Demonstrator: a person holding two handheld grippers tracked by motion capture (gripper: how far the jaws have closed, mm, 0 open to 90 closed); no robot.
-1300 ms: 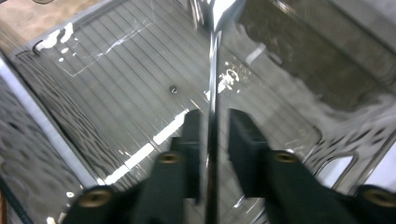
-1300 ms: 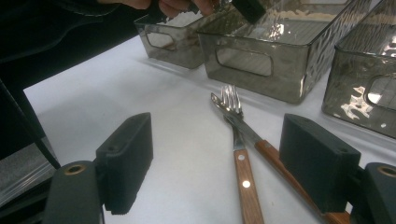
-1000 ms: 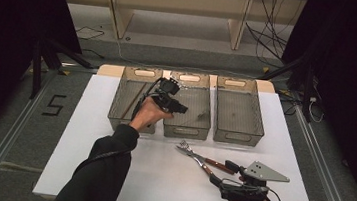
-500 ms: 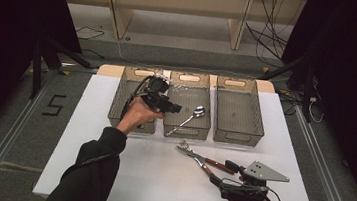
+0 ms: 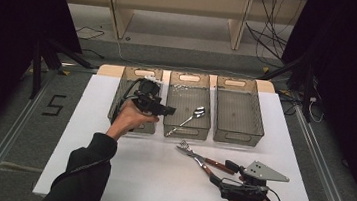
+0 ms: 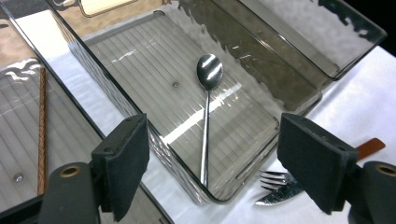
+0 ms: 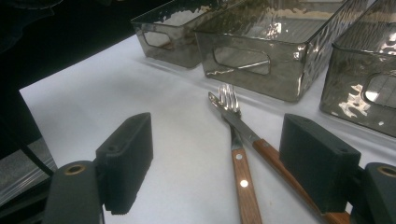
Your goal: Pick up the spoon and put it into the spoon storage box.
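Lying freed in the middle bin (image 5: 191,84), spoon (image 5: 187,120); both jaws wide open, empty.

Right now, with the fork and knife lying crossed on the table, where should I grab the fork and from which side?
Grip the fork by its wooden handle, coming down from above with the right gripper. The handle lies flat and apart from the knife there; near the prongs the two overlap.

Your left tongs (image 5: 168,111) point to 3 o'clock; their jaws have just been opening, with nothing between them. Your right tongs (image 5: 219,172) point to 10 o'clock, jaws wide apart.
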